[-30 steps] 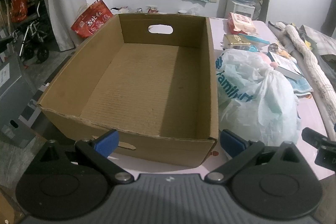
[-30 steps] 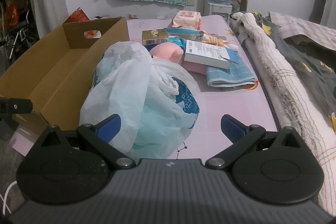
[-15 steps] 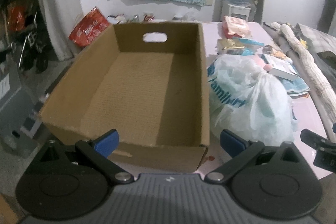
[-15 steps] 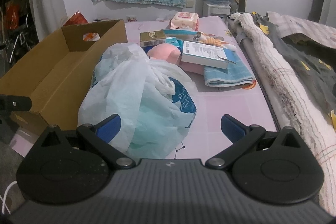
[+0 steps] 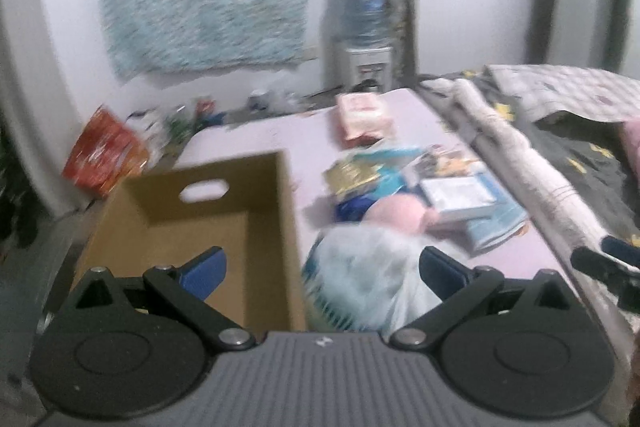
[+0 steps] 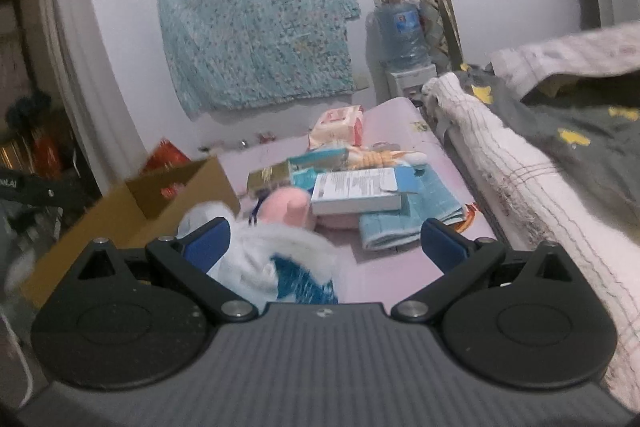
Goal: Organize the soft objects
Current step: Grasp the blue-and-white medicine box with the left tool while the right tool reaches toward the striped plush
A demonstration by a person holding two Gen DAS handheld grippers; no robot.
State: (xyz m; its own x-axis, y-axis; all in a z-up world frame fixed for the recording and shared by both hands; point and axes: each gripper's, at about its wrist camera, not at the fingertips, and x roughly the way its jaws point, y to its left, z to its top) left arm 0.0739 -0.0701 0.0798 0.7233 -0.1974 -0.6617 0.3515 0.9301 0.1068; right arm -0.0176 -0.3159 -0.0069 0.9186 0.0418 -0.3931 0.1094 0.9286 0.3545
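Observation:
An empty open cardboard box [image 5: 192, 227] [image 6: 160, 203] stands at the left on the pink table. Right of it lies a stuffed white plastic bag [image 5: 368, 279] [image 6: 272, 259]. Behind the bag lie a pink plush toy [image 5: 400, 215] [image 6: 286, 209] and a folded blue towel [image 5: 496, 223] [image 6: 412, 219] under a white carton [image 6: 356, 191]. My left gripper [image 5: 320, 269] is open, above the box's right wall and the bag. My right gripper [image 6: 326, 245] is open over the bag, holding nothing. Both views are blurred.
A pink wipes pack [image 5: 362, 115] [image 6: 340, 123], a gold packet [image 6: 268, 177] and small boxes lie farther back. A rolled blanket [image 5: 532, 171] [image 6: 520, 187] and bedding border the table's right side. A water dispenser [image 5: 364, 39] stands at the wall, a red bag [image 5: 104, 155] at left.
Both grippers have risen and tipped upward with motion blur, so box and bag sit lower in view. The left view has swung right toward the bag. Both stay open.

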